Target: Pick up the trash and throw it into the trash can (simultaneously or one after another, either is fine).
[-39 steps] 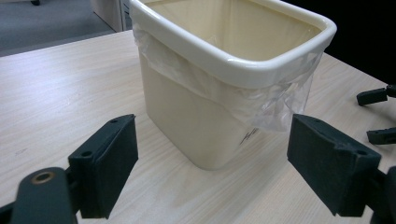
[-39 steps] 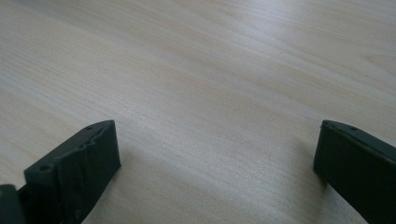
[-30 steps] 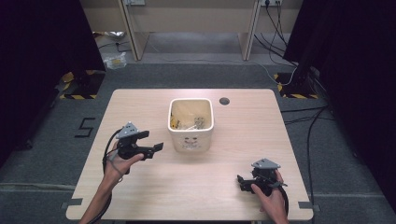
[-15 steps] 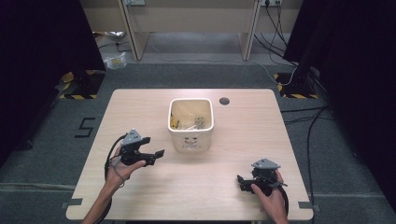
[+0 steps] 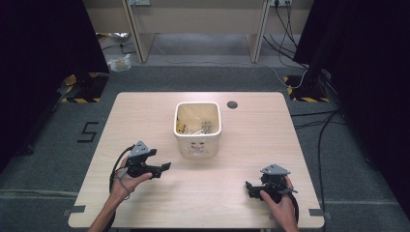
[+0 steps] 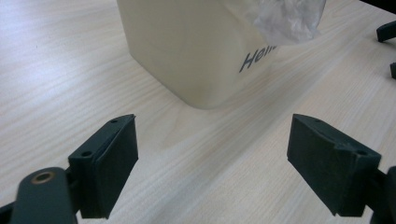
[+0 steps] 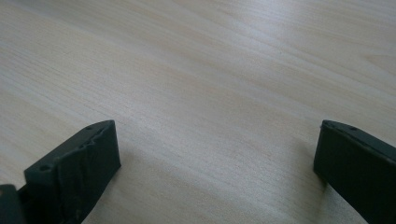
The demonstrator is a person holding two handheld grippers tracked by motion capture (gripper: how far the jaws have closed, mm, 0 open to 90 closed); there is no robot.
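A cream square bin with small items inside stands at the table's middle; in the left gripper view its wall carries dark lettering and a crumpled clear wrapper hangs at its top right. My left gripper is held open just left of and below the bin, jaws pointing toward it, nothing between them. My right gripper rests low at the table's front right, open over bare wood.
The light wooden table has a round cable hole behind the bin. The other gripper's black jaw tips peek in at the left gripper view's right edge. Dark carpet, desk legs and cables surround the table.
My left gripper has drawn back toward the front of the table and slightly right, away from the bin's left side. The right gripper has stayed put.
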